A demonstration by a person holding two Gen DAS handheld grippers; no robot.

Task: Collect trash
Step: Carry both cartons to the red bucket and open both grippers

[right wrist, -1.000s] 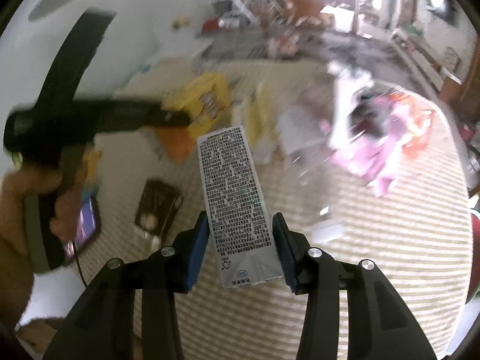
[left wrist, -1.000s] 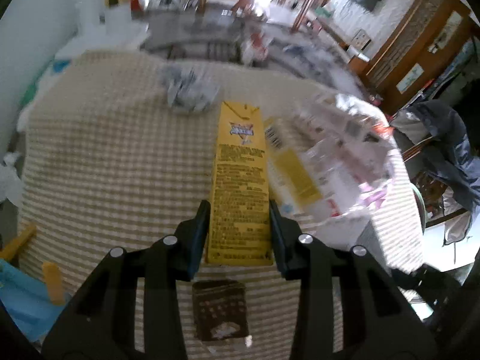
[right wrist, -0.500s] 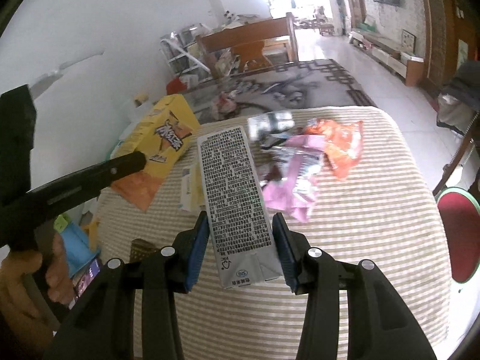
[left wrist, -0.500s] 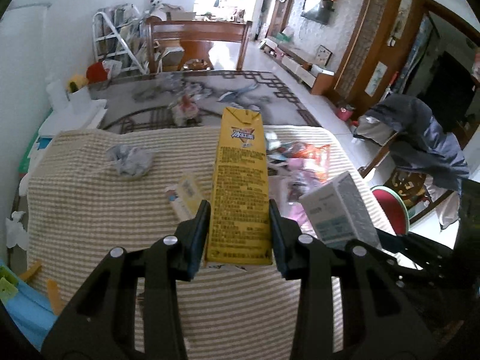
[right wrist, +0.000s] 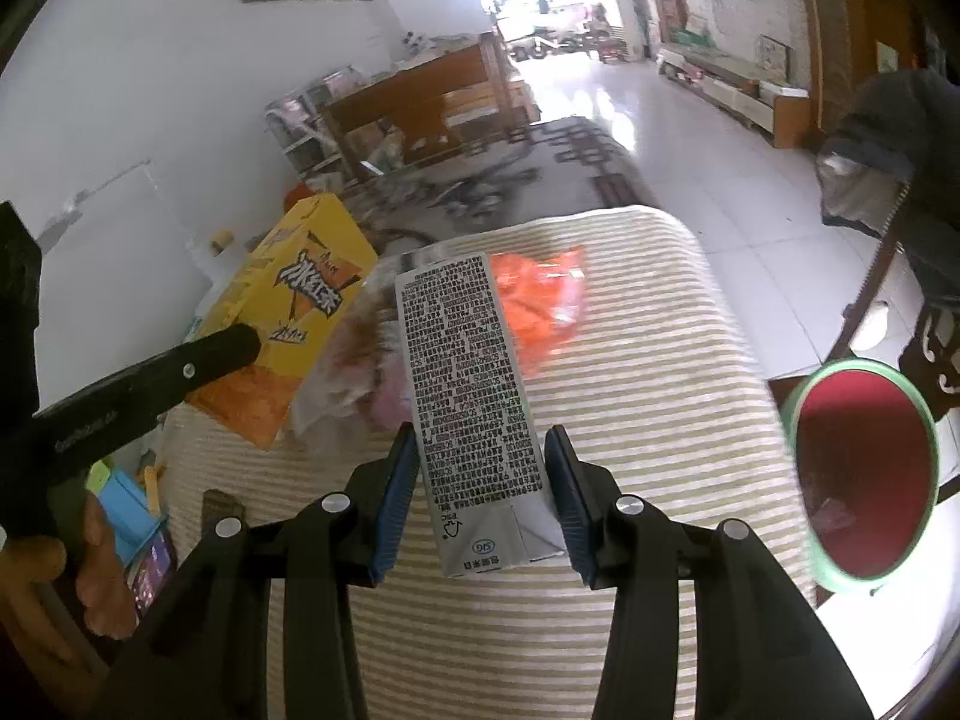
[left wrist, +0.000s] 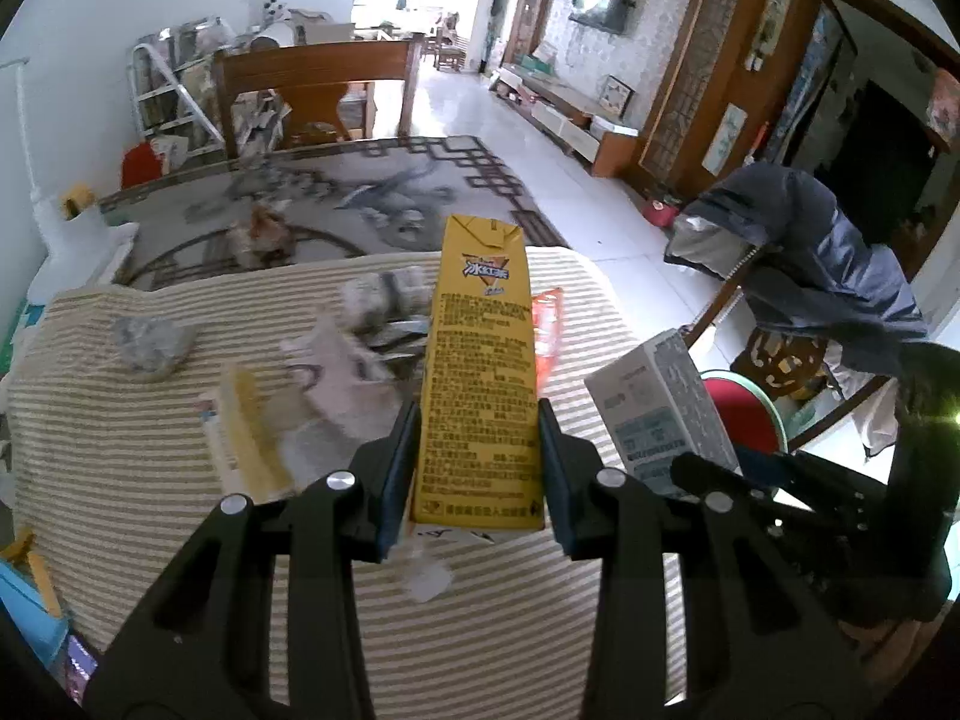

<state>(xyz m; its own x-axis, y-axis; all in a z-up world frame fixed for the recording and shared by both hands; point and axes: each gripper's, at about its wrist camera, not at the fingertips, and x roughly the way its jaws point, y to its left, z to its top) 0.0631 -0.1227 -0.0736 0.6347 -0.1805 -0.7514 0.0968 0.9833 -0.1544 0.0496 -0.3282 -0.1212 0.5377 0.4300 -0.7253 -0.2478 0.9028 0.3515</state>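
My left gripper (left wrist: 478, 468) is shut on a yellow drink carton (left wrist: 480, 372) and holds it above the striped tablecloth (left wrist: 480, 630). My right gripper (right wrist: 480, 492) is shut on a grey-white carton (right wrist: 474, 402), also held above the cloth; that carton shows at the right of the left wrist view (left wrist: 660, 414). The yellow carton shows at the left of the right wrist view (right wrist: 300, 300). A red trash bin with a green rim (right wrist: 864, 468) stands on the floor off the table's right edge.
On the cloth lie an orange wrapper (right wrist: 540, 300), pinkish wrappers (left wrist: 342, 372), a crumpled grey wad (left wrist: 150, 342), a yellow-and-white packet (left wrist: 246, 432) and a small brown box (right wrist: 219, 507). A chair draped with a dark jacket (left wrist: 828, 276) stands at the right.
Both grippers have lifted with their cartons and swung toward the table's right side. The red bin has come into the right wrist view.
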